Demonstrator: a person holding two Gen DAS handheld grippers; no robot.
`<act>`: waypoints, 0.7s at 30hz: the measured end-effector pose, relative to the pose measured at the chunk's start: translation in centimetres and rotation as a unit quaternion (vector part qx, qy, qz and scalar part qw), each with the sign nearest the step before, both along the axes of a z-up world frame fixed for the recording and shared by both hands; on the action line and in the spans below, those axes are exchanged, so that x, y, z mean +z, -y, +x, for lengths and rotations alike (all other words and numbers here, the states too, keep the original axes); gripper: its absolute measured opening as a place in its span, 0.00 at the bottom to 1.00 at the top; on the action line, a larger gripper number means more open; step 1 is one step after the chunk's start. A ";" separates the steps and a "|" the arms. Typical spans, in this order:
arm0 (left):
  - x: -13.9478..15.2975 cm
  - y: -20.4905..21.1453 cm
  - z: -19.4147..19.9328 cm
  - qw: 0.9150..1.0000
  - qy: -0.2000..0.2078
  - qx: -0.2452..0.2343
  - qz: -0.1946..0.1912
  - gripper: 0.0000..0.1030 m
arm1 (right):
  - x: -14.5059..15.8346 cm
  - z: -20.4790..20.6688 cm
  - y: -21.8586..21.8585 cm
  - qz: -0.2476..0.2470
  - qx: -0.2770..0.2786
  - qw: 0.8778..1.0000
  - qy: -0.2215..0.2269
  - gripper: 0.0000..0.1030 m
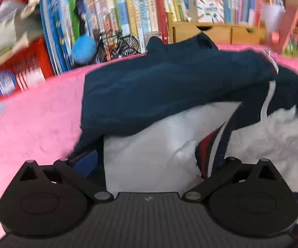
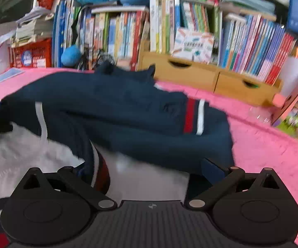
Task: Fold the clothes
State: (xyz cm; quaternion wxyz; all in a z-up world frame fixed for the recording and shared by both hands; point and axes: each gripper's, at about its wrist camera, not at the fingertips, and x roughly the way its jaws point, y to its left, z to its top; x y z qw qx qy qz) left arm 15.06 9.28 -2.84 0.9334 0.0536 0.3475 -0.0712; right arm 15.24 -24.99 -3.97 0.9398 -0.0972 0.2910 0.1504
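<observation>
1. Left gripper first: in the left wrist view we see its jaws spread wide, one blue pad at the navy jacket's near left hem, nothing pinched. The jacket lies on the pink table cover, its white fleece lining turned up towards us.
2. Risk here, in our judgement: closing now could catch only lining or a single layer, so the fold would drag crooked.
3. Right gripper, right wrist view: jaws likewise spread, holding nothing, poised over the jacket's near edge beside the red and white sleeve stripe.
4. We judge that uneven lifting by the two grippers could bunch the jacket or skew the fold.
5. Writing: the book spines behind are too blurred for us to read.
</observation>
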 end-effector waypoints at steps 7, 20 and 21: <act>0.0 -0.9 -0.3 1.000 -0.003 0.002 -0.021 1.00 | -1.0 1.3 0.4 0.033 0.006 0.998 -0.056 1.00; 4.3 -1.6 -7.7 0.995 0.056 -0.044 -0.076 1.00 | 1.7 -5.2 1.6 0.059 -0.018 0.998 0.001 1.00; 5.1 -2.2 -9.2 0.992 0.071 -0.048 -0.088 1.00 | 2.2 -6.8 2.2 0.066 -0.010 0.998 0.020 1.00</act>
